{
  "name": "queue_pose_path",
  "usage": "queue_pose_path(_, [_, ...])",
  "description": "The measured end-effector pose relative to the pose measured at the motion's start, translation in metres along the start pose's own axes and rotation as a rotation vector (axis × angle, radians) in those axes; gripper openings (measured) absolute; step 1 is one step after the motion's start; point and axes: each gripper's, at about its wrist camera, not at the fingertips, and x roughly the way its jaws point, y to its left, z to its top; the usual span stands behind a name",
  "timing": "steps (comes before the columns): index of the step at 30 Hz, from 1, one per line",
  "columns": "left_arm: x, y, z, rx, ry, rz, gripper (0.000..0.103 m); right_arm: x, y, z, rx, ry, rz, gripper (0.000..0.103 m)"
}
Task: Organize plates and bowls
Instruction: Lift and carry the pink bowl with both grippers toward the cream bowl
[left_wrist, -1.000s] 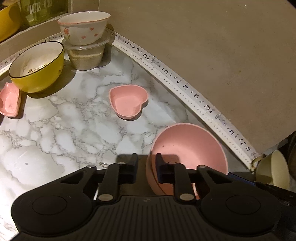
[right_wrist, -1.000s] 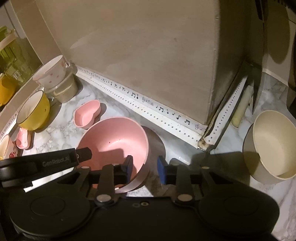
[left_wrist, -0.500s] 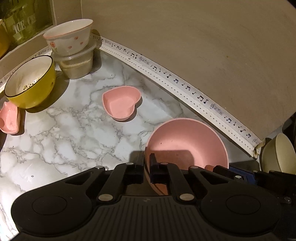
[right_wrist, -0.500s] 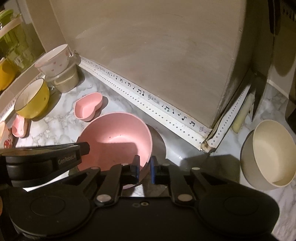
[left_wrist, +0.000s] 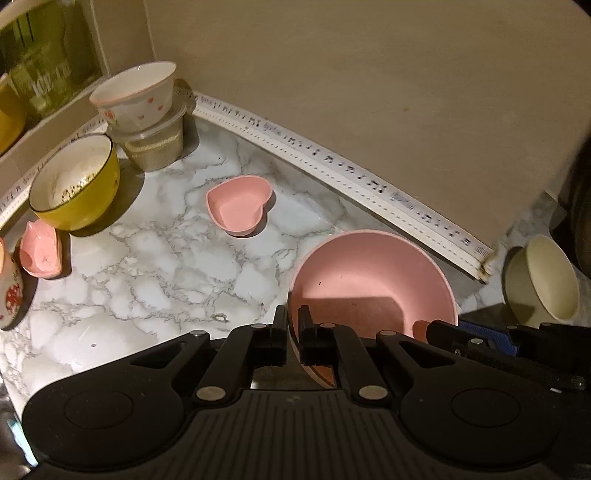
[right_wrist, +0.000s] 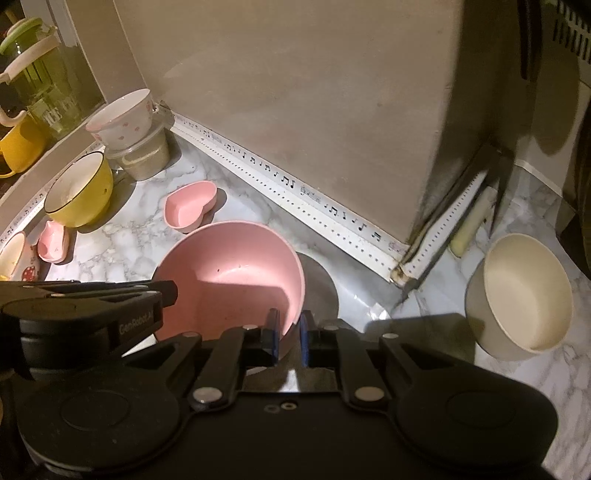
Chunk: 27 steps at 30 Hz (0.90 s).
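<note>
Both grippers are clamped on the same big round matte-pink bowl (left_wrist: 371, 280). The left gripper (left_wrist: 293, 332) pinches the bowl's near-left rim with its jaws almost fully together, one finger inside the bowl and one outside. The right gripper (right_wrist: 289, 338) grips the near-right rim between its blue-lined pads (right_wrist: 304, 341), only a sliver of a gap with the wall in it.

Readable writing: "GenRobot.AI" on the side of the left gripper as seen from the right wrist camera, and a green jar (left_wrist: 48, 74) at far left with blurry letters, can't make them out. A white trim strip printed with music notes (left_wrist: 332, 166) runs along the wall base.

The pink bowl sits right at the fingertips, over the grey-veined marble counter (left_wrist: 166, 258), with a small pink heart-shaped dish (left_wrist: 239, 208) farther left and a cream bowl (right_wrist: 517, 295) off right.
</note>
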Motion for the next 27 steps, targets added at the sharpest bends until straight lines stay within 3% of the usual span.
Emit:
queue_pose_path(8, [-0.036,-0.017,-0.010,0.069,-0.019,-0.019,0.005,-0.034,-0.004,-0.014,0.009,-0.014,-0.004,0.009])
queue_pose_path(27, [-0.096,-0.074,-0.064,0.222,-0.042,-0.156,0.006,-0.121,-0.036,-0.071,0.075,-0.056,-0.090,0.010])
